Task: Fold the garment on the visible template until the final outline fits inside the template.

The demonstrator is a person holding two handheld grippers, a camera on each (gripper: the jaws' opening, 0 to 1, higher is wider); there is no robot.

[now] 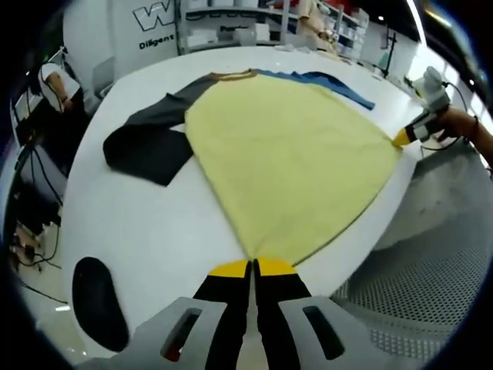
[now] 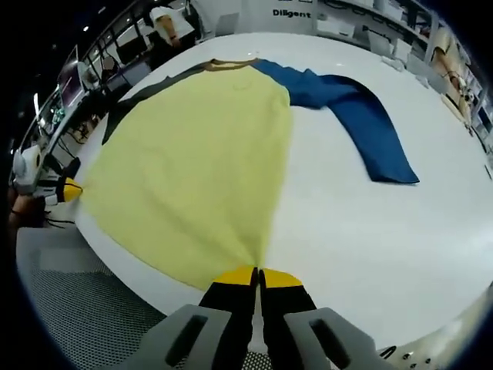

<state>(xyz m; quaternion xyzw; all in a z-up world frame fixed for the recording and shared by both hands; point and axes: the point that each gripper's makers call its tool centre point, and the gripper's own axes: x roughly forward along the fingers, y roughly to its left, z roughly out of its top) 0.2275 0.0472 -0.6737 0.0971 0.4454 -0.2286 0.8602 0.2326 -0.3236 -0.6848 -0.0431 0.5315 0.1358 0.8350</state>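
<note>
A yellow shirt (image 1: pixel 285 154) with one black sleeve (image 1: pixel 146 139) and one blue sleeve (image 1: pixel 339 85) lies spread on the white table (image 1: pixel 146 231). My left gripper (image 1: pixel 252 267) is shut on one corner of the shirt's hem at the near table edge. My right gripper (image 2: pixel 258 275) is shut on the other hem corner; the yellow body (image 2: pixel 200 162) fans away from it and the blue sleeve (image 2: pixel 370 123) stretches to the right. The right gripper (image 1: pixel 407 137) also appears at the far right of the left gripper view, and the left gripper (image 2: pixel 65 190) at the left of the right gripper view.
A black oval mark (image 1: pixel 98 302) sits on the table near my left gripper. Perforated grey flooring (image 1: pixel 416 285) lies beyond the table edge. Shelving (image 1: pixel 254 23) and a seated person (image 1: pixel 58 85) are at the back.
</note>
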